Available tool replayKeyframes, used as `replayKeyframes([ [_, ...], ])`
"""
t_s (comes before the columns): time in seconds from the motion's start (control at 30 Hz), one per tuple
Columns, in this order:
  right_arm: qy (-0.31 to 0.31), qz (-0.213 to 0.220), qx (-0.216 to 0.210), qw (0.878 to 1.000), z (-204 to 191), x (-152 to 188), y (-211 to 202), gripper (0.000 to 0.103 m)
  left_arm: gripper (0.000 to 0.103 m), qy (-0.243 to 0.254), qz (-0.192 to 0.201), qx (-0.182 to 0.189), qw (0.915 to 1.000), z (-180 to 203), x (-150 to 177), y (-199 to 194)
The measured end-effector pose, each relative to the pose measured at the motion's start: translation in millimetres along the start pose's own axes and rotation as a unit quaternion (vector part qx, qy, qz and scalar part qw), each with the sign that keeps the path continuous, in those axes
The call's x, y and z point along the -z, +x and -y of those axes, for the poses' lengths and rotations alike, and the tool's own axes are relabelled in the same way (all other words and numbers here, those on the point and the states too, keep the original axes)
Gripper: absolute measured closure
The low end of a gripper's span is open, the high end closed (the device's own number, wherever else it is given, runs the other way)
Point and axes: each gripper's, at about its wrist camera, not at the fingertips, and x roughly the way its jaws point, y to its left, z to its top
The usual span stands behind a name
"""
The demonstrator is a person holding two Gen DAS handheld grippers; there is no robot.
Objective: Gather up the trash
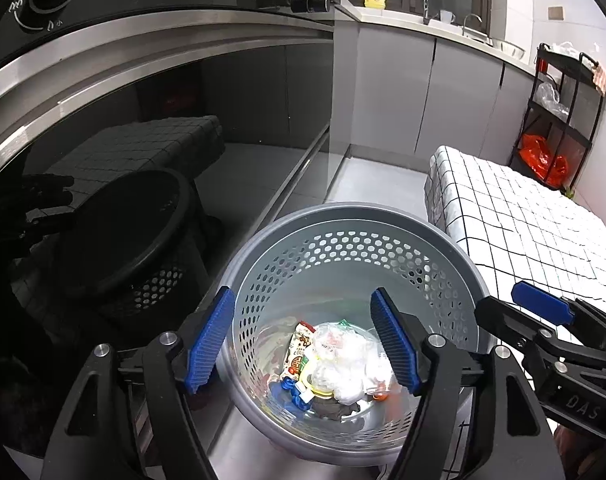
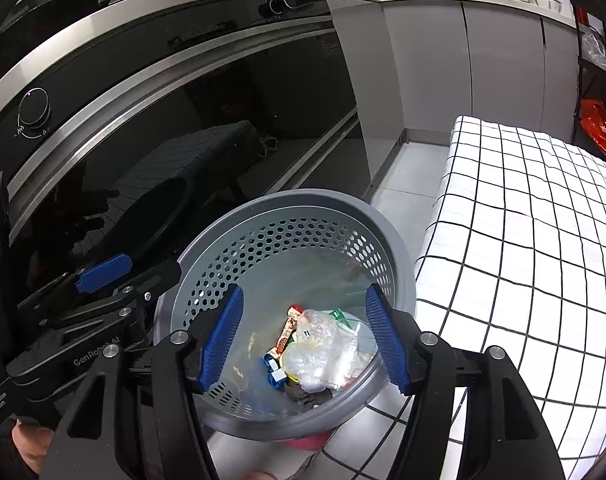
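1. The grey perforated bin (image 1: pixel 343 280) stands on the floor between the dark oven front (image 1: pixel 163 128) at its 9 o'clock and the checked cloth (image 1: pixel 523 232) at its 3 o'clock.
2. The trash (image 1: pixel 335 360) lies at the bottom of the bin: crumpled clear plastic, a printed wrapper at its 10 o'clock, and small blue bits at its 7 o'clock.
3. The left gripper (image 1: pixel 303 344) hangs over the bin mouth, jaws spread about halfway, nothing between the blue pads.
4. The right gripper (image 2: pixel 303 340) hovers over the same opening, likewise half open and empty; in the left wrist view it shows at 3 o'clock.
5. My judgement: the drop step appears finished, since both jaws are empty above the waste.
6. The next move likely calls for lifting both grippers clear of the rim without knocking the light bin, then searching for further litter; none is visible on the cloth or floor here.
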Motion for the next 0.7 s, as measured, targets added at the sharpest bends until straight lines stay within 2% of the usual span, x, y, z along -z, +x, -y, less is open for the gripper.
replayKeyframes([
  [0.13, -0.005, 0.006, 0.005, 1.000, -3, 1, -3, 0.042, 0.034, 0.002, 0.000, 0.000, 1.0000, 1, 0, -1],
  [0.33, -0.021, 0.019, 0.026, 0.999, -11, 4, -10, 0.039, 0.027, 0.002, 0.007, 0.000, 1.0000, 3, 1, -7],
  [0.7, -0.018, 0.034, 0.030, 0.999, -8, 4, -20, 0.037, 0.022, 0.002, 0.018, 0.003, 0.9998, 4, 2, -14],
])
